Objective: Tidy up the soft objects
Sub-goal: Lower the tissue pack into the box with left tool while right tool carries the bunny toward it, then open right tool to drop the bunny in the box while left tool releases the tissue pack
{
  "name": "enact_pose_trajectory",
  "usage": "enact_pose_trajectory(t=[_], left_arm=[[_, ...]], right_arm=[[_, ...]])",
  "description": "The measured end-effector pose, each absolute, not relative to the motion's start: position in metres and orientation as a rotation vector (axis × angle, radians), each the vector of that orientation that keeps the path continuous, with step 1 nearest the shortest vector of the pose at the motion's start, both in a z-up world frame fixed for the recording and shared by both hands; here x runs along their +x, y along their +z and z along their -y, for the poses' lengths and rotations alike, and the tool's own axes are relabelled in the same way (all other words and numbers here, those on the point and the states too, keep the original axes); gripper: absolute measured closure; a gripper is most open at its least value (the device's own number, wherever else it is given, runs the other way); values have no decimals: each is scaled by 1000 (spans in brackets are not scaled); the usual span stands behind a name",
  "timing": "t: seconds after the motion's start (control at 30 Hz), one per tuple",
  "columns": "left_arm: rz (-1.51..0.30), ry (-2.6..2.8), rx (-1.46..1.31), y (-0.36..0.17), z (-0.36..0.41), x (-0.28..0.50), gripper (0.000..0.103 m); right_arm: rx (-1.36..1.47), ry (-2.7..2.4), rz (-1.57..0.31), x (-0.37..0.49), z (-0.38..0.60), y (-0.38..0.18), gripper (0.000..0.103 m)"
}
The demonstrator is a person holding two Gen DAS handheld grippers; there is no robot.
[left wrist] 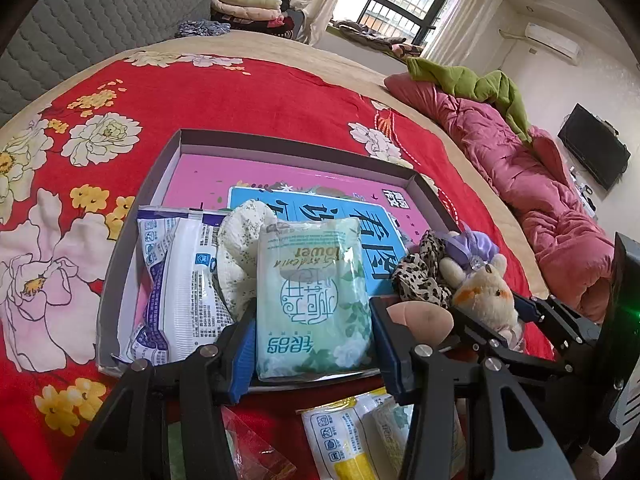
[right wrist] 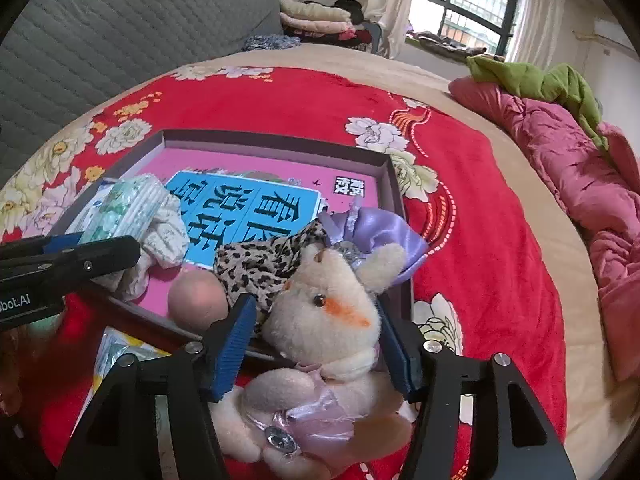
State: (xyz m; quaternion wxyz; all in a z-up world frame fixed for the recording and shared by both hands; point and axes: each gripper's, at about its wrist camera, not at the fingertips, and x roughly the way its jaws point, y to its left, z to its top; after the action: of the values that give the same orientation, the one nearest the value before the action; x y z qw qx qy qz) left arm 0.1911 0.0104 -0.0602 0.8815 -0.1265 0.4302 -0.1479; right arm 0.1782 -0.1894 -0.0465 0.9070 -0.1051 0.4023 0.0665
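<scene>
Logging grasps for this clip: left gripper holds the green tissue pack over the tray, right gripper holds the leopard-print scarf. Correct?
Not quite. The right gripper is clamped on the plush bear, shown in the right wrist view; the leopard-print scarf lies loose behind it. The left gripper does hold the green tissue pack over the tray.

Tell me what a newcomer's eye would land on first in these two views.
The red floral bedspread fills both views, with a shallow box lying on it. In the left view, the left gripper clamps a pale green tissue pack at the box's near edge. In the right view, the right gripper squeezes a cream plush toy with a purple bow at the box's near right corner.
</scene>
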Motion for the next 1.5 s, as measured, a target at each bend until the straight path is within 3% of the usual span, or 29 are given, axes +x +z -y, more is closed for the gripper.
enact_pose_trajectory(t=[0.6,1.1,1.5], left_arm=[[-908,-318,-243,-62,-6,190,52],[-915,-315,-233,-64,-6,191,51],[-916,-322,-224,-64,-6,192,48]], right_arm=[[-162,28,-723,153,220,-22,38],[-126,-83,-816,176,234,-43,38],[-107,-60,-756,165,235,-28,38]])
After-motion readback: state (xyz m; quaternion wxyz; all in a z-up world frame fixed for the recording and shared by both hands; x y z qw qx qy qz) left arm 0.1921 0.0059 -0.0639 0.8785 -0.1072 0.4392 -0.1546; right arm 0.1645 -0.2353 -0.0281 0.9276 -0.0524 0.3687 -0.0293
